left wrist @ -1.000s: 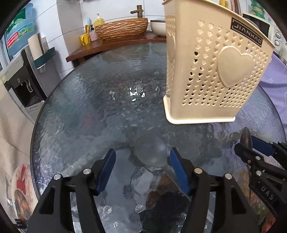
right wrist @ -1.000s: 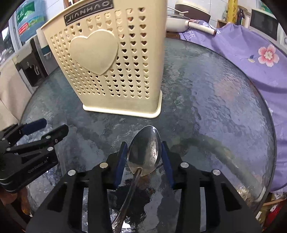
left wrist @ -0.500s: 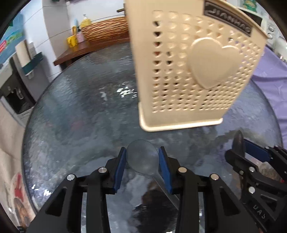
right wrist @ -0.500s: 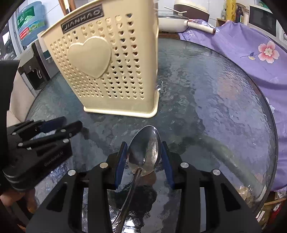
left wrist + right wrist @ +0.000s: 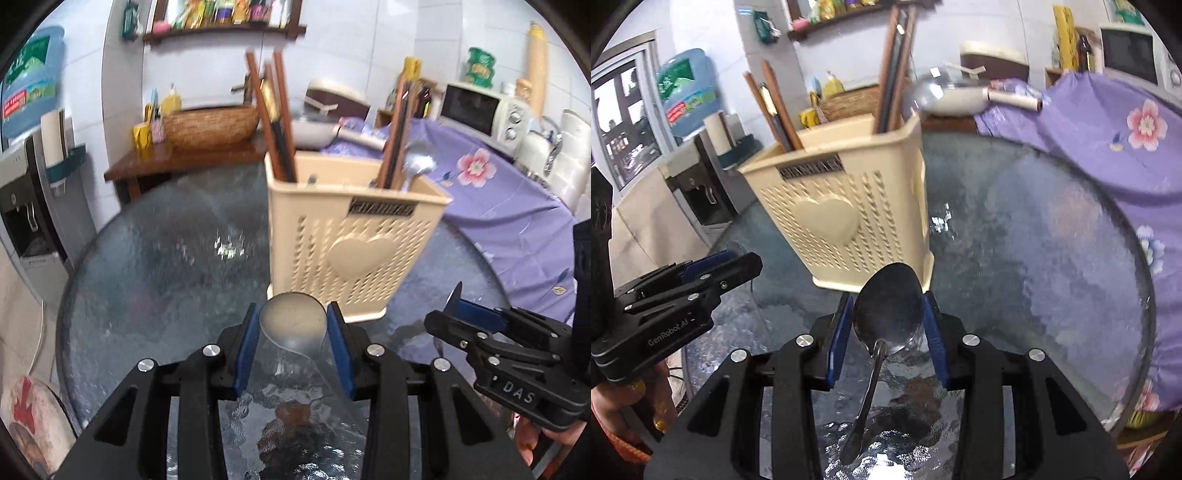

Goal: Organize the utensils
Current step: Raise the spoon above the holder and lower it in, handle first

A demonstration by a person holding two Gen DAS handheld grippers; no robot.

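Right now my left hand-held gripper [image 5: 291, 341] clamps a clear spoon [image 5: 293, 325] and my right hand-held gripper [image 5: 888, 330] a steel spoon [image 5: 888, 310], bowls forward, handles trailing back, the cream utensil holder [image 5: 846, 210] standing just ahead on the tabletop [image 5: 1034, 258], about equally near both.

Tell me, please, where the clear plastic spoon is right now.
In the left wrist view, the clear spoon sits clamped in the left gripper, just before the cream utensil holder.

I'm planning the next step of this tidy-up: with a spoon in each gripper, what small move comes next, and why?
Probably carry the right gripper forward and up over the cream utensil holder, then tip the metal spoon in. Both spoons are already clamped, the clear spoon in the left gripper, and the holder's open top sits higher than both.
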